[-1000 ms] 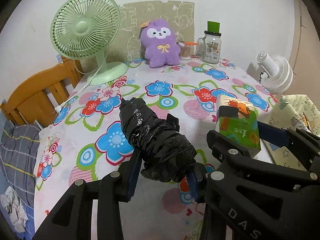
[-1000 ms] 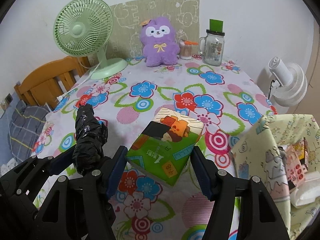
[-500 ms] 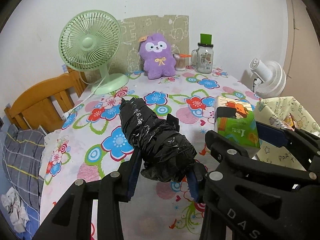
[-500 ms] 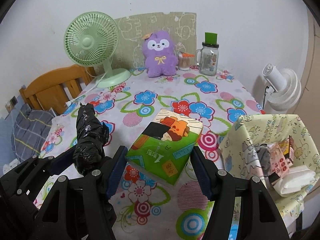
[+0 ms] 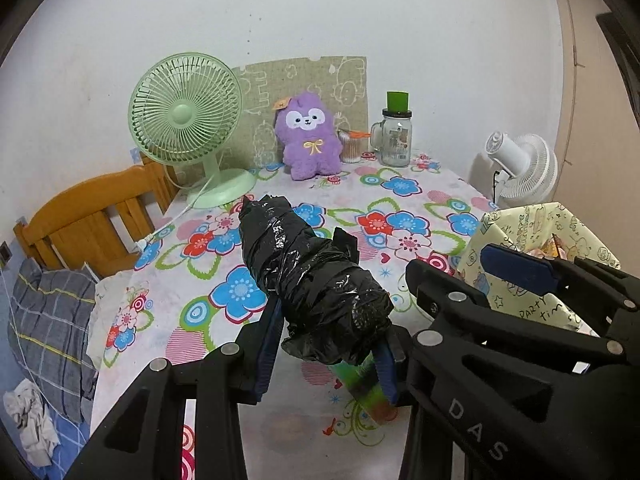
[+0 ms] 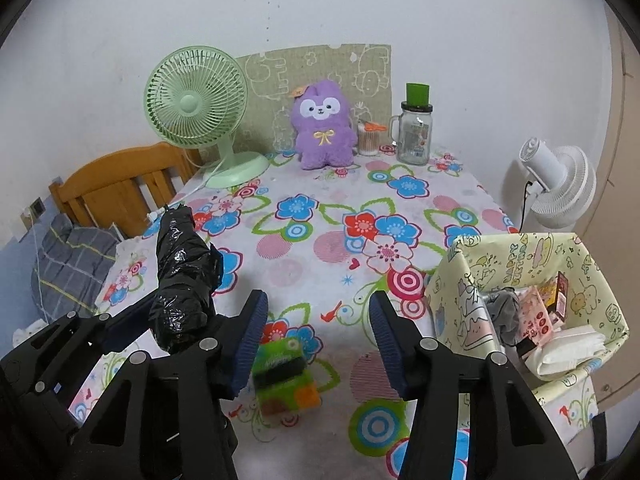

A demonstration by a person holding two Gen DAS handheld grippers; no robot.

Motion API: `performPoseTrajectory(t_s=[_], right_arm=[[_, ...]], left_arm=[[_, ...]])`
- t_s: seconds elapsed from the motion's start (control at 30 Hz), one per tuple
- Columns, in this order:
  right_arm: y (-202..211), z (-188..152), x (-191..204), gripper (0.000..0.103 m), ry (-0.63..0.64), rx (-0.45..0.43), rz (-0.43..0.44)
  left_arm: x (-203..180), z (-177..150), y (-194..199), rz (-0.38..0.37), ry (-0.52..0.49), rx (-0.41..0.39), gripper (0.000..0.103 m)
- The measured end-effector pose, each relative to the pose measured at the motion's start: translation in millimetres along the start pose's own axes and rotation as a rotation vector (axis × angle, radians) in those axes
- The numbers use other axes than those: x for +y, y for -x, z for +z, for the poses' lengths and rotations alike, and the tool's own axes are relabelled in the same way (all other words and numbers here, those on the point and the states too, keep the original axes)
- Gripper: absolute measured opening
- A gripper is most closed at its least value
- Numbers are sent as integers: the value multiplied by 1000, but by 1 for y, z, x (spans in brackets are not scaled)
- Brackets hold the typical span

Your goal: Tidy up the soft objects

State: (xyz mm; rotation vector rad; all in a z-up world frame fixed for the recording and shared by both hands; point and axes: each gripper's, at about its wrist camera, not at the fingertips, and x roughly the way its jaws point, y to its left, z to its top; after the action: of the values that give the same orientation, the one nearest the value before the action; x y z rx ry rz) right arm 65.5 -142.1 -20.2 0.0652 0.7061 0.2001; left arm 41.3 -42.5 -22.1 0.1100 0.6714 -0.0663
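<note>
My left gripper [image 5: 326, 356] is shut on a roll of black plastic bags [image 5: 312, 280], held above the flowered table [image 5: 224, 320]; the roll also shows at the left of the right wrist view [image 6: 180, 280]. My right gripper [image 6: 316, 320] has nothing between its blue pads, and its jaws are closing. Below it a green tissue pack [image 6: 284, 376] appears blurred over the tablecloth, also seen under the roll [image 5: 360, 384]. A yellow patterned fabric box [image 6: 472, 280] at the right holds several packets and a white pack. A purple plush toy [image 6: 324, 128] sits at the far edge.
A green desk fan [image 6: 196, 104] with its cord stands at the back left, and a glass jar [image 6: 414, 136] and a cotton swab pot [image 6: 368, 138] beside the plush. A white fan [image 6: 560, 188] is off the right edge. A wooden chair [image 6: 120, 188] and grey bedding are at the left.
The green tissue pack has left the right gripper and dropped towards the table. Both grippers have pulled back and risen, so the yellow box shows more. The left still holds the black roll.
</note>
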Motion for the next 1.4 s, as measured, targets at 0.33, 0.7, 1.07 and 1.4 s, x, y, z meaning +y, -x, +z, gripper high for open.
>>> performPoseTrajectory(t_s=[0.33, 0.7, 1.07, 1.4], right_arm=[[-15, -11, -2, 66, -29, 71, 45], [-40, -27, 9, 70, -14, 133, 54], [-66, -45, 20, 71, 10, 214, 51], [-85, -56, 30, 71, 33, 268, 44]], left_arm=[[-2, -9, -7, 7, -11, 28, 43], [9, -27, -23, 21, -13, 70, 43], [21, -49, -42, 16, -12, 133, 43], [27, -65, -56, 14, -8, 181, 43]])
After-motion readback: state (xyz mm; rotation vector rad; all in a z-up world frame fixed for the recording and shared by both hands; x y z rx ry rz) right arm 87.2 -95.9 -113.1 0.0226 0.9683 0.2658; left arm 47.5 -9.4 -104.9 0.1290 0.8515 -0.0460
